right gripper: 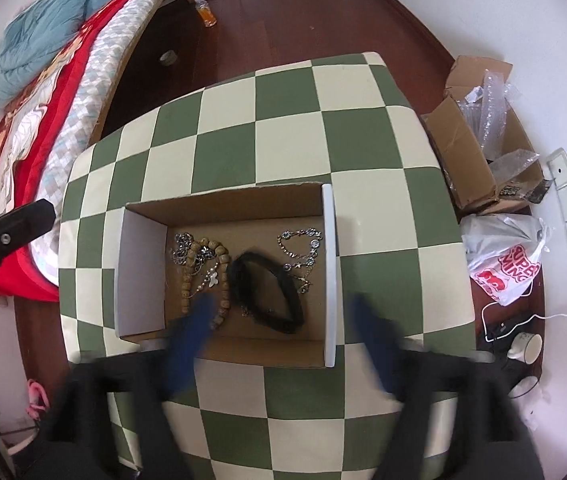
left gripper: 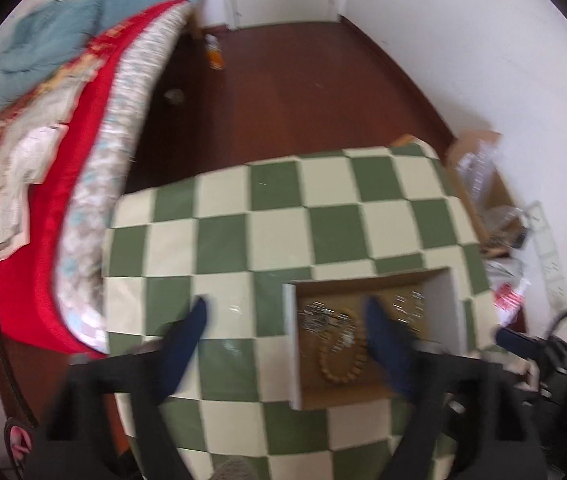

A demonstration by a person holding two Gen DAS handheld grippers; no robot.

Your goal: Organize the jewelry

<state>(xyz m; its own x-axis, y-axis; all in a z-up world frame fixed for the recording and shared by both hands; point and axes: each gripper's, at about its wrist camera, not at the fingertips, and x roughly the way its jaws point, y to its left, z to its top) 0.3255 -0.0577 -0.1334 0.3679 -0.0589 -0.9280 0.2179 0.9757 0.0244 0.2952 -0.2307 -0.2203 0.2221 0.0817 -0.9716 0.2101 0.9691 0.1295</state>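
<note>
Carrier: a small table under a green-and-cream chequered cloth (right gripper: 283, 120); an open shallow cardboard box with white end walls (right gripper: 329, 264) sits toward its near edge.
Jewelry in the box: a string of tan wooden beads (right gripper: 223, 264) and a tangle of silver chain (right gripper: 182, 249) at the box's left end; a black band, looped into an oval (right gripper: 283, 288), in the middle; a silver necklace with round links (right gripper: 301, 246) by the right wall. The pieces overlap at the left end, and a small pearl strand lies across the beads.
Left tongs (left gripper: 287, 312): spread wide, nothing between them. One finger hangs over the bare cloth left of the box, the other over the box interior near the beads. The view is blurred.
Right tongs (right gripper: 283, 306): spread wide, empty. The left finger (right gripper: 199, 316) sits over the lower end of the beads; the right finger is beyond the right white wall, so the black band lies between the two.
Step in hand (judged): picking one piece out to sort.
Doing it well: choose a loose piece such as the black band, narrow the tongs before descending, grip one strand only, and lift slowly so neighbouring chains do not drag along.
Risk: the box may slide on the cloth.
</note>
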